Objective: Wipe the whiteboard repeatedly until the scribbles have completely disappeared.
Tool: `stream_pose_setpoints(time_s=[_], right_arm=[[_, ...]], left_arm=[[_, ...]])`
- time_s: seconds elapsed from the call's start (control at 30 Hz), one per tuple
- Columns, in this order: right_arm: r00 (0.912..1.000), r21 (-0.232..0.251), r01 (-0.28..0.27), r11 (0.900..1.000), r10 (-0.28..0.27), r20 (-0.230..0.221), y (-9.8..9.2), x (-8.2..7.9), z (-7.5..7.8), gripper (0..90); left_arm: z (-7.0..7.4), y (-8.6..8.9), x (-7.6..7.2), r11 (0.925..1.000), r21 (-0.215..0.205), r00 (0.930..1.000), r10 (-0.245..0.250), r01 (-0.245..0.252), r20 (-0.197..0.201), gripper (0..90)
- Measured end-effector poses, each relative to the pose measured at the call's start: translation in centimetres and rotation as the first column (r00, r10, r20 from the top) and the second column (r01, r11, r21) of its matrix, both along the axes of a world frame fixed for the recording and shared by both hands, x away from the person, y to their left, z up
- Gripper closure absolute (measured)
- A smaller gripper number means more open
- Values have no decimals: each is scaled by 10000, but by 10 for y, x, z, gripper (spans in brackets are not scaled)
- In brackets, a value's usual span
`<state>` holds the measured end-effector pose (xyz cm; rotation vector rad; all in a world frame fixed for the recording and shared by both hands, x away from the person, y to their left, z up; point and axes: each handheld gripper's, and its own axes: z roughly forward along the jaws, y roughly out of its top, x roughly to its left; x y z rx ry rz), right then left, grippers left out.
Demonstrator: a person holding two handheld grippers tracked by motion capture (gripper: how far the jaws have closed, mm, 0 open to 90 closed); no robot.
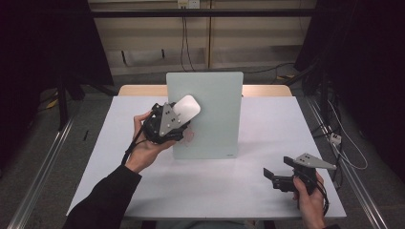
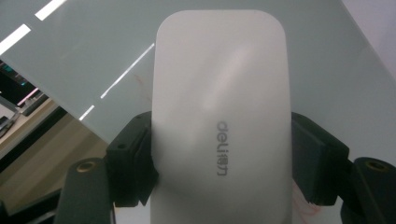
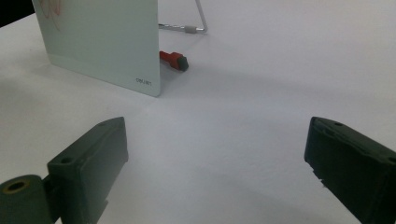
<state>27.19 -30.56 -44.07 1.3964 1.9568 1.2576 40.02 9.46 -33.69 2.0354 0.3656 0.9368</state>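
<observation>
wiping is in hand: left gripper (image 2: pixel 219 182) clamps the white deli eraser (image 2: pixel 219 112) against the standing glass whiteboard (image 1: pixel 215 114); red marks (image 1: pixel 190 137) at six o'clock call for a downward stroke. right gripper (image 3: pixel 215 172) idles, gaping, empty.

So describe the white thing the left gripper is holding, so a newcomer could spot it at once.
Start at the upright pale glass board standing mid-table. Pressed against its left half is a white eraser, clamped in the left gripper. It is a smooth rounded-corner white slab with grey "deli" lettering, unlike the red marker lying behind the board.
</observation>
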Motion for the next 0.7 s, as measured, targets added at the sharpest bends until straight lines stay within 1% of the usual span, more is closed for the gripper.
stream_pose_setpoints(time_s=[0.13, 0.2, 0.23, 0.27, 0.3, 0.37, 0.4, 0.43, 0.47, 0.5, 0.53, 0.6, 0.63, 0.7], right_arm=[[10000, 1, -11, 10000, 11, 3, 0, 0, 0, 60], [10000, 6, -15, 10000, 15, 10, 0, 0, 0, 61], [10000, 1, -17, 10000, 17, 17, 0, 0, 0, 60], [10000, 1, -17, 10000, 17, 17, 0, 0, 0, 60], [10000, -24, -28, 10000, 28, 31, 0, 0, 0, 60], [10000, -13, -23, 10000, 23, 38, -1, 0, 0, 60], [10000, -21, -22, 10000, 22, 43, -1, -1, 0, 60], [10000, 5, -8, 10000, 8, 45, 0, -1, 0, 61], [10000, 8, 6, 10000, -6, 30, 0, -1, 0, 61], [10000, 8, 6, 10000, -6, 30, 0, -1, 0, 61], [10000, -17, 5, 10000, -5, 28, -1, -1, 0, 60], [10000, -23, 9, 10000, -9, 29, -1, -1, 0, 61], [10000, -6, 28, 10000, -28, 26, -1, -1, 0, 60], [10000, 10, 24, 10000, -24, 26, 0, 0, 0, 61]], left_arm=[[17, 1, 8, 9995, -256, 9995, 193, -187, 240, 310], [21, 1, 10, 9989, -392, 9993, 262, -250, 279, 310], [20, 1, 10, 9986, -466, 9993, 265, -253, 259, 310], [19, 0, 9, 9988, -414, 9992, 259, -246, 298, 310], [16, -2, 8, 9994, -270, 9992, 230, -222, 313, 310], [8, -5, 4, 10000, 44, 9999, 50, -51, 149, 310], [2, -6, 2, 9998, 220, 9999, -31, 27, 152, 310], [-4, -7, -1, 9993, 358, 9999, -109, 107, 61, 310], [-13, -8, -5, 9990, 377, 9996, -253, 257, -105, 310], [-18, -9, -7, 9982, 502, 9994, -316, 324, -167, 310], [-27, -10, -11, 9964, 730, 9988, -422, 439, -247, 310], [-33, -11, -14, 9951, 827, 9976, -513, 550, -467, 310], [-34, -11, -14, 9950, 812, 9971, -535, 577, -534, 310], [-29, -11, -12, 9959, 663, 9961, -568, 613, -680, 310]])
